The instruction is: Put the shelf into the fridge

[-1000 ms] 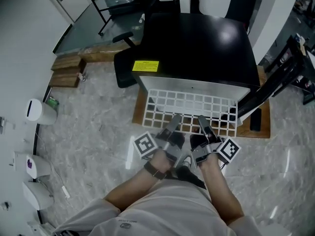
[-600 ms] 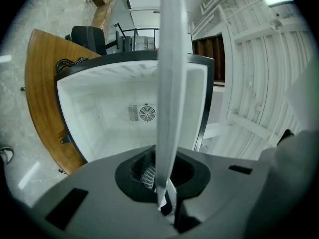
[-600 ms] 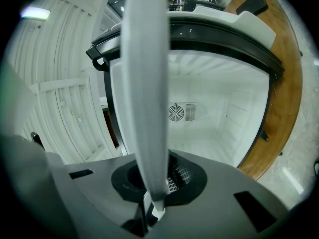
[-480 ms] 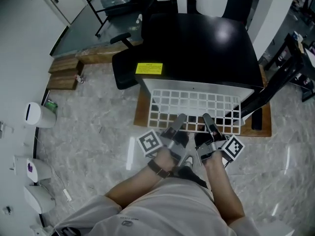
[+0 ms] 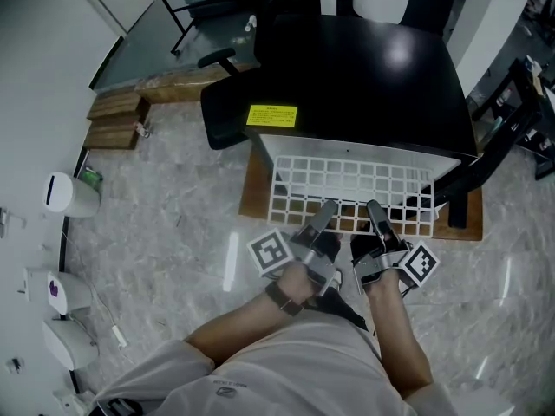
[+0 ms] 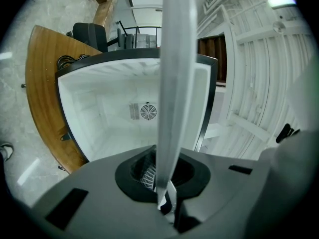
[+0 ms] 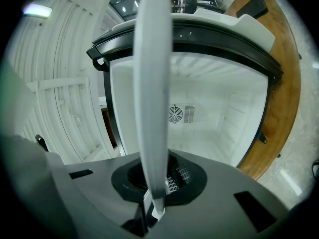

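Observation:
A white wire shelf (image 5: pixel 347 182) lies level in front of the black fridge (image 5: pixel 373 68), its far edge under the fridge's top. My left gripper (image 5: pixel 326 211) and right gripper (image 5: pixel 376 211) are both shut on the shelf's near edge, side by side. In the left gripper view the shelf (image 6: pixel 174 73) shows edge-on as a white band running from the gripper (image 6: pixel 165 203) toward the open white fridge interior (image 6: pixel 104 118). The right gripper view shows the same: the shelf (image 7: pixel 154 73), the gripper (image 7: pixel 155 203) and the fridge interior (image 7: pixel 224 118) with a fan vent (image 7: pixel 175 113).
The fridge stands on a low wooden platform (image 5: pixel 253 199). Its open door (image 5: pixel 486 159) swings out to the right. A black office chair (image 5: pixel 227 111) stands left of the fridge. Wooden blocks (image 5: pixel 113 109) and white devices (image 5: pixel 62 193) line the left wall.
Both grippers and the shelf have moved a little forward and right toward the fridge opening. The grip on the shelf is unchanged.

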